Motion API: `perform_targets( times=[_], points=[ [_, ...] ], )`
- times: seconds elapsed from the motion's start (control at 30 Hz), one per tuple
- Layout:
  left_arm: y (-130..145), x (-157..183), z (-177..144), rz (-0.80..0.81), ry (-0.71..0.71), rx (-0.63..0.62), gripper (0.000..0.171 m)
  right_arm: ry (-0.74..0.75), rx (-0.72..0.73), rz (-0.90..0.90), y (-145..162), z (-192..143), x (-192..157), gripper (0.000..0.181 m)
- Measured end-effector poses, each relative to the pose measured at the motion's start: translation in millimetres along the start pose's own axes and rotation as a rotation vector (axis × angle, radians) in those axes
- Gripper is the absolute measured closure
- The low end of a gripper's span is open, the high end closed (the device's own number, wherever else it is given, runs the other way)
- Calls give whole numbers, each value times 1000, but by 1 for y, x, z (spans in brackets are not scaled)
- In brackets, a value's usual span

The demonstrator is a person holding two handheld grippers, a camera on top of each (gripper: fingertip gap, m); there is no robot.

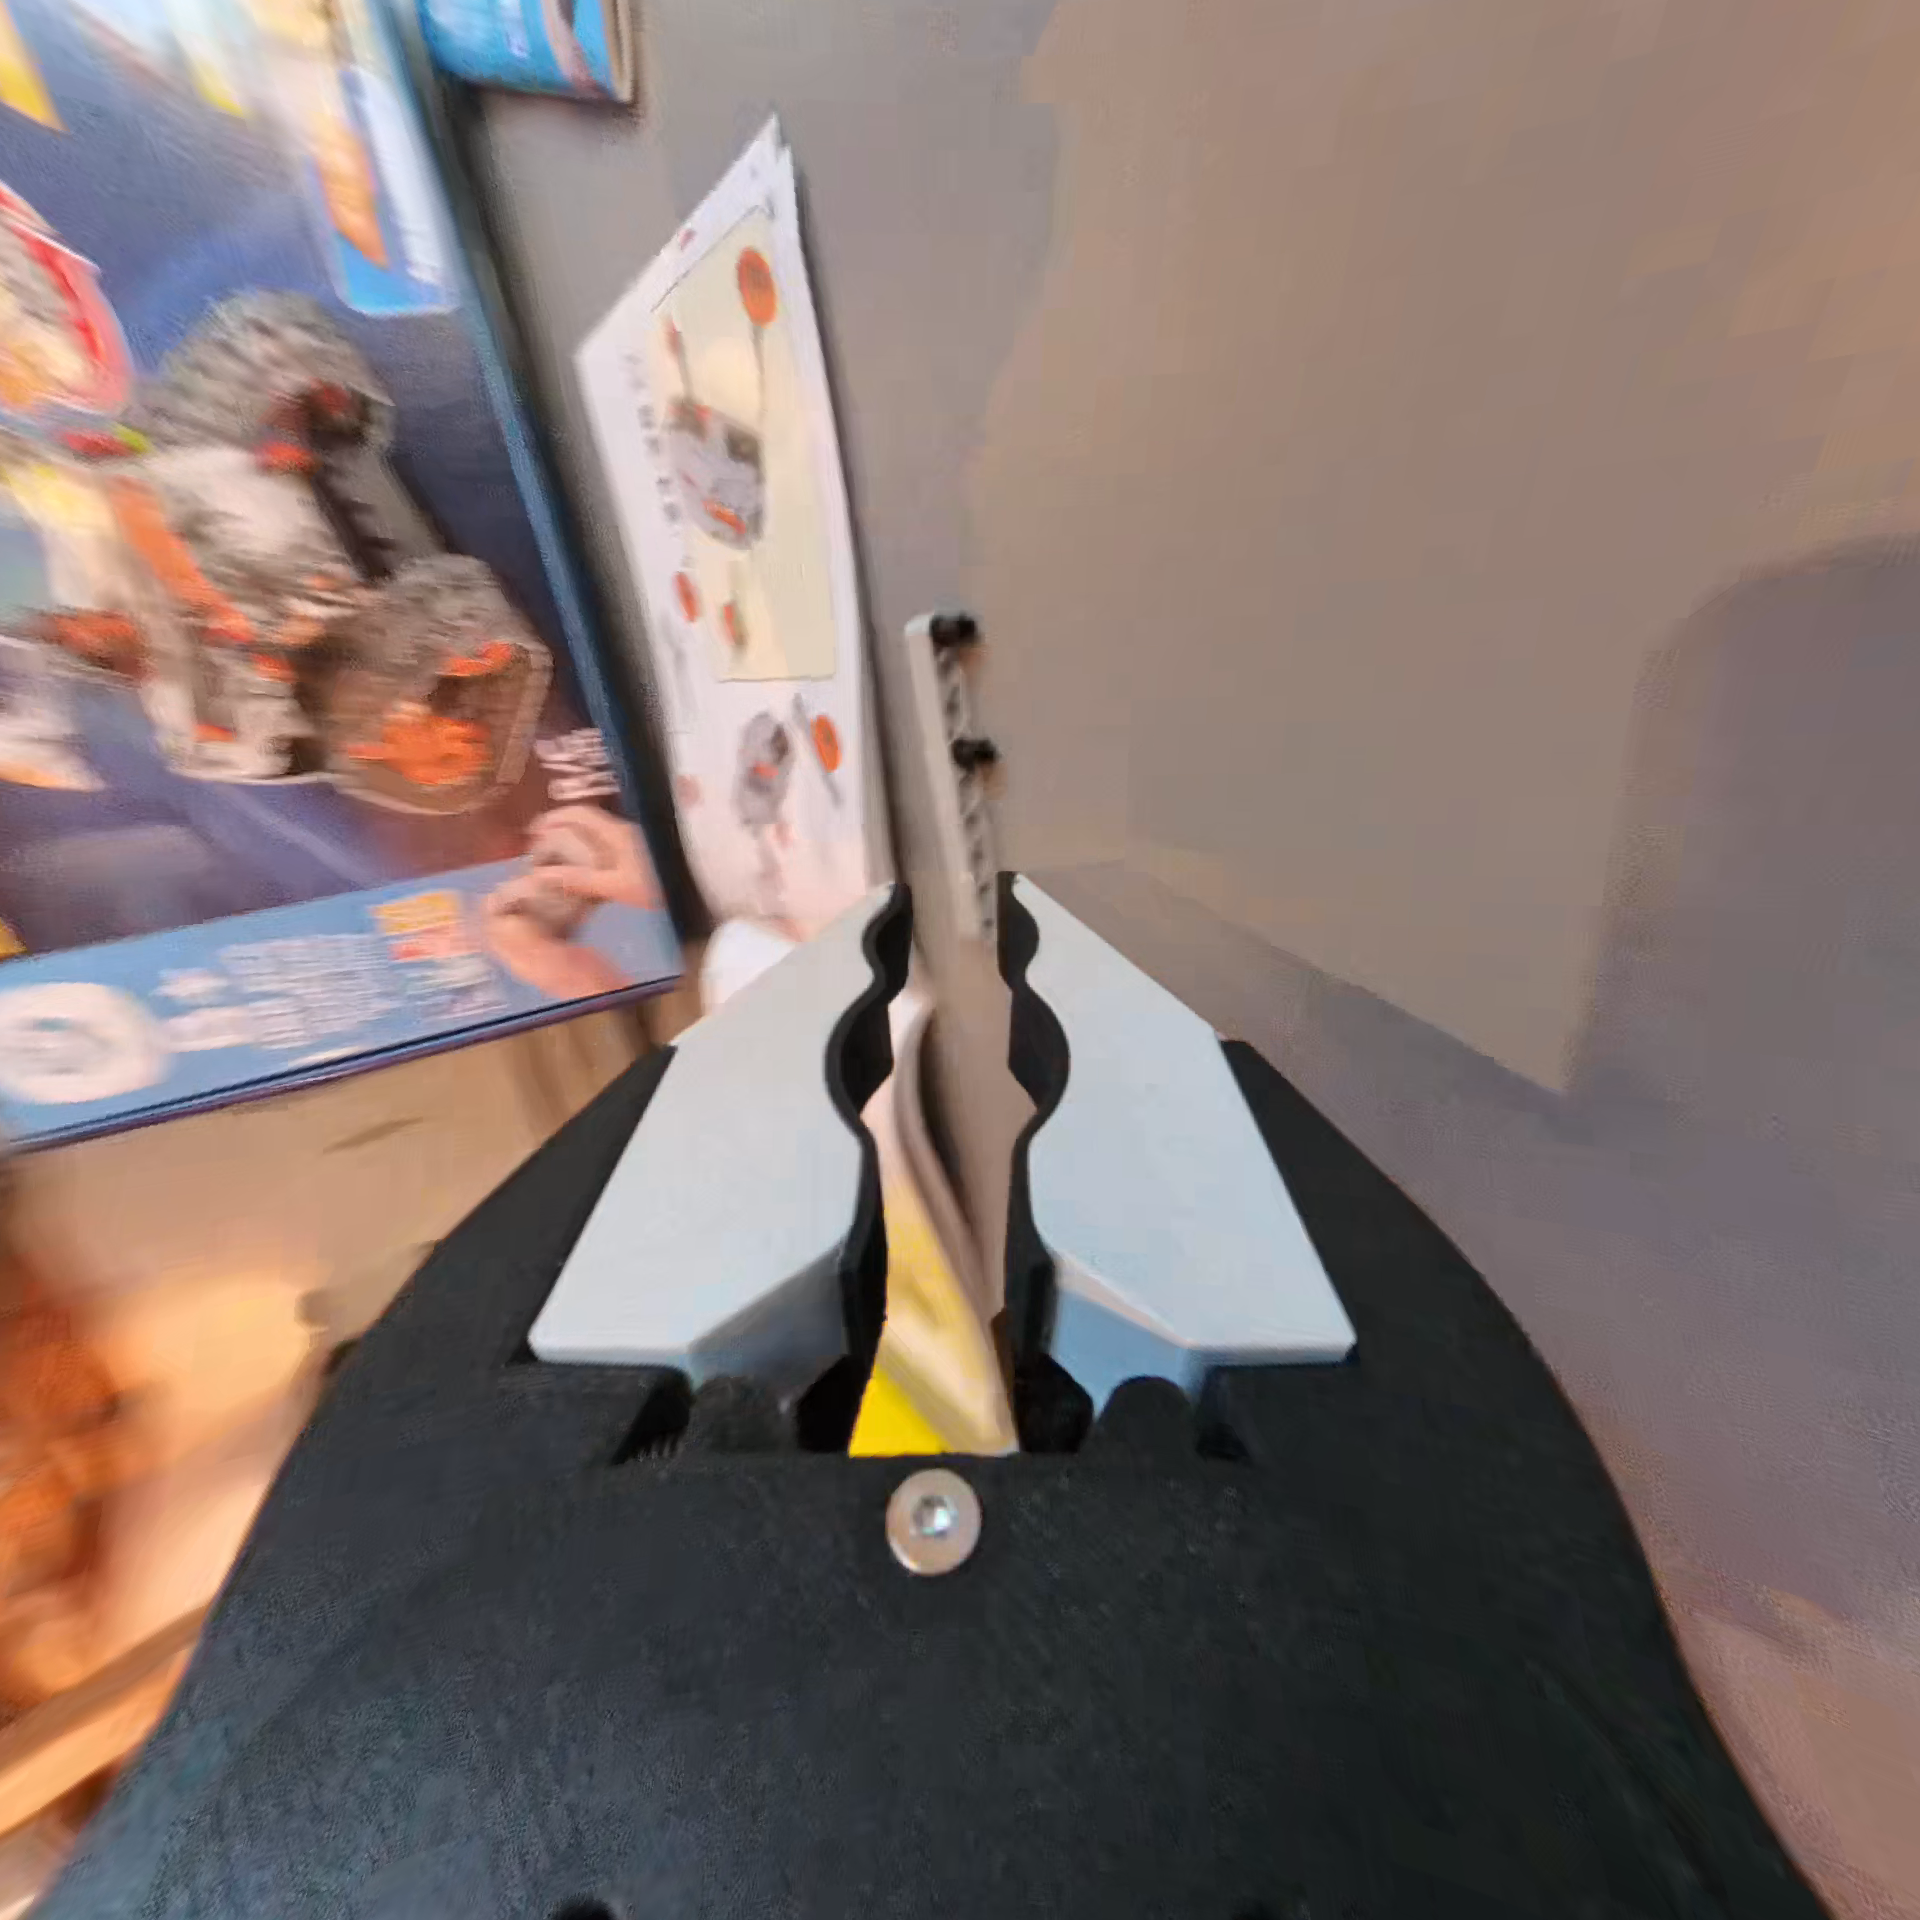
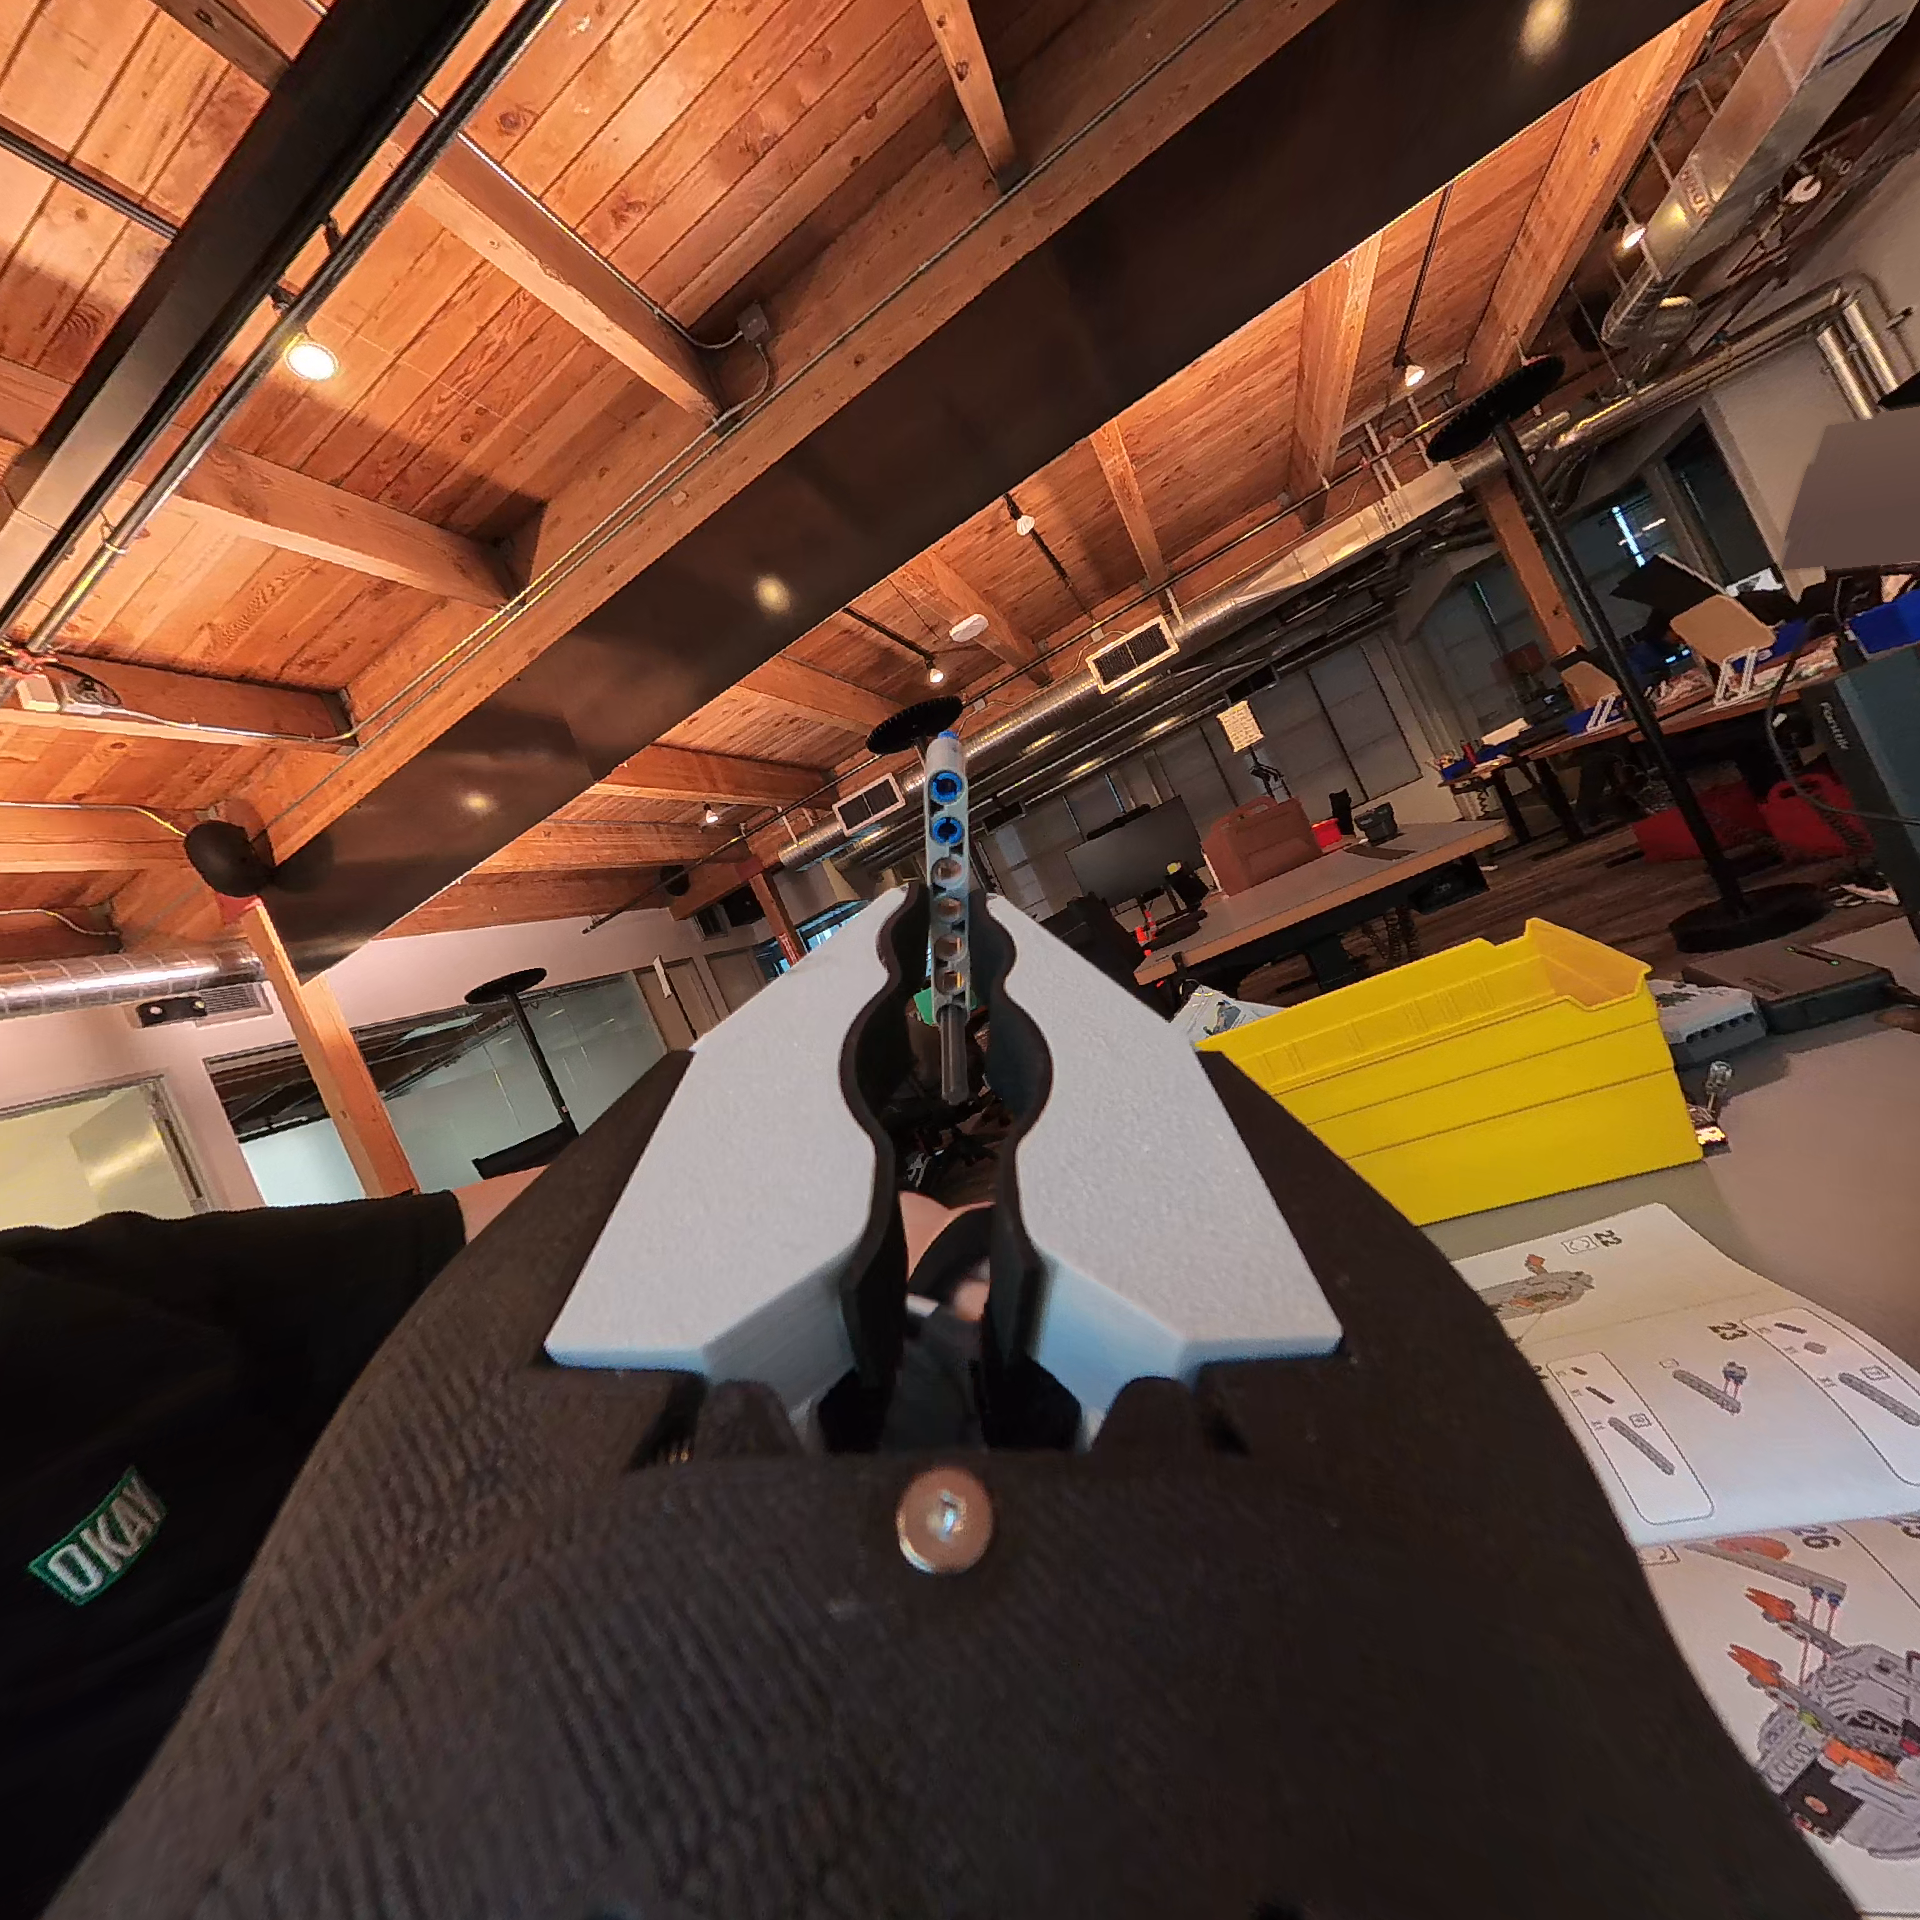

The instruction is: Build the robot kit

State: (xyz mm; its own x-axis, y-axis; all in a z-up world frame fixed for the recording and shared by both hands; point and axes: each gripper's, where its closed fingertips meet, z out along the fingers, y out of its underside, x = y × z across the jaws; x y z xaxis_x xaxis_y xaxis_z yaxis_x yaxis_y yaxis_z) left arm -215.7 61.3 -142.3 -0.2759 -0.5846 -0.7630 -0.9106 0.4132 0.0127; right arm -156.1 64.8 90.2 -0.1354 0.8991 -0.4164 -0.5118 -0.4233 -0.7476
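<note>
Grey counter point(image 2: 1787, 1153): stacked yellow bins point(image 2: 1455, 1060) toward the far side; open instruction booklet point(image 2: 1704, 1382) nearer, pages flat. Wood-toned surface point(image 1: 312, 1174): blue toy box point(image 1: 260, 623), blurred, with an open booklet point(image 1: 748, 540) just beside it.

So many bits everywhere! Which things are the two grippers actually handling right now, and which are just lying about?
In hand:
- left gripper shut on a grey beam with black pins
- right gripper shut on a grey beam with blue pins

Lying about:
- toy set box
- open instruction booklet
- yellow bin
</note>
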Motion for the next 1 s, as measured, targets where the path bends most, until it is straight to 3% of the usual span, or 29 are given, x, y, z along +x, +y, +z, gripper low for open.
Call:
perform_targets(
  times=[0.1,0.33,0.7,0.83,1.0],
  points=[
    [-6,1,5,-154,179,14,144,-4,5,9,-1,-1,0,177],
    [9,2,28,-66,316,-55,154,-20,10,-19,-10,-4,-10,177],
    [11,6,31,-48,463,-92,164,-26,67,-44,-38,-23,-16,177],
    [14,0,34,-1,352,-146,165,-22,71,-46,-41,-27,-16,177],
    [1,-24,31,48,7,-133,165,-16,84,-48,-45,-32,-14,177]
  ],
)
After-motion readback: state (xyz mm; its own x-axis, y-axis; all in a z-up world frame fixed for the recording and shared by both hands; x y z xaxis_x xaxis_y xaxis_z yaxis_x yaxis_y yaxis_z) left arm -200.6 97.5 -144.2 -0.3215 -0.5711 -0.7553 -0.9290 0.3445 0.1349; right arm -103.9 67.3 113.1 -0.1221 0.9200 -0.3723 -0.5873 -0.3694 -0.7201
